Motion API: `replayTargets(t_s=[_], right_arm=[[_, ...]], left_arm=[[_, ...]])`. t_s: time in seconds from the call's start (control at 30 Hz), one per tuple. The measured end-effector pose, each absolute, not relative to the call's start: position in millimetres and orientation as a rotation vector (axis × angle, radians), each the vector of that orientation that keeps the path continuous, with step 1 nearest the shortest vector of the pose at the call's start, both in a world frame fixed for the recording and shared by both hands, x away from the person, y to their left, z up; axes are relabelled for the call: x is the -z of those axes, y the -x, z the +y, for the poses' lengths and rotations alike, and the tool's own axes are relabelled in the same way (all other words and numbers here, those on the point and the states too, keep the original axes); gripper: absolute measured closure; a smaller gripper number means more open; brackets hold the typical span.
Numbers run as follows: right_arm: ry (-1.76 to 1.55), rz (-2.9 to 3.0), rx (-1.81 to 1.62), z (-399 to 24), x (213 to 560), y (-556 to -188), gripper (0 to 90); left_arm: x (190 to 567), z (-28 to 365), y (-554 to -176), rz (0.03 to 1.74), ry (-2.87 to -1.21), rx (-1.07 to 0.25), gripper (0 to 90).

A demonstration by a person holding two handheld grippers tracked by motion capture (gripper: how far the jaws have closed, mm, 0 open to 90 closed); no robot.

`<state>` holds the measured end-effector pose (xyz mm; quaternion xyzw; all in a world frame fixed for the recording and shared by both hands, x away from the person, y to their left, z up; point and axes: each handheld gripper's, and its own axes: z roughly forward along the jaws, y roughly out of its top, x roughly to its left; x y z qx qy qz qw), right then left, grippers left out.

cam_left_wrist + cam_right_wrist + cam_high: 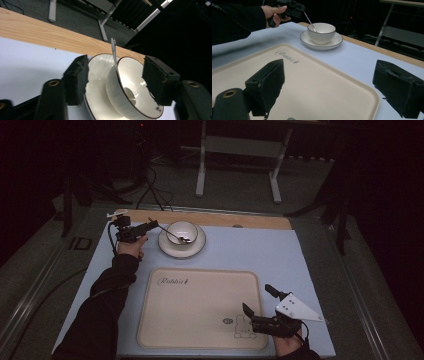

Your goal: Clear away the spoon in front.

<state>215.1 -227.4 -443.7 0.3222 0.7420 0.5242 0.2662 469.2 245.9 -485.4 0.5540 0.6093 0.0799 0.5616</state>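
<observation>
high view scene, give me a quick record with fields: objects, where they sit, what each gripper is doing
bowl: white ceramic bowl with a dark rim, standing on the saucer
saucer: white saucer with a dark rim, on the pale blue table cover, far left
spoon: thin metal spoon, leaning in the bowl, handle towards the left gripper
tray: cream rectangular tray with a rabbit print, bare, near centre
left gripper: open, by the spoon handle
right gripper: open, over the tray's near right corner

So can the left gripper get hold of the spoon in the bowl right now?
Probably yes. The left gripper is open right beside the bowl, and the spoon handle sticks up between its jaws with nothing blocking.
</observation>
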Motion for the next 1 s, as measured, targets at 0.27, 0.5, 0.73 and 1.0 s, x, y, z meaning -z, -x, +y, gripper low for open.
replayTargets(t_s=[0.27, 0.5, 0.73, 1.0], right_arm=[[-0.869, 2.004, -1.419, -227, 444, -214, 10.4], [-0.870, 2.005, -1.422, -228, 444, -214, 10.5], [-0.868, 2.006, -1.423, -228, 443, -213, 10.5], [-0.866, 2.011, -1.424, -228, 444, -214, 10.5]], left_arm=[[492, 243, -480, 1.479, -1.238, -0.158, 51.1], [494, 242, -482, 1.486, -1.178, -0.149, 63.6], [495, 237, -485, 1.495, -1.161, -0.140, 74.0], [496, 233, -486, 1.504, -1.120, -0.118, 85.4]])
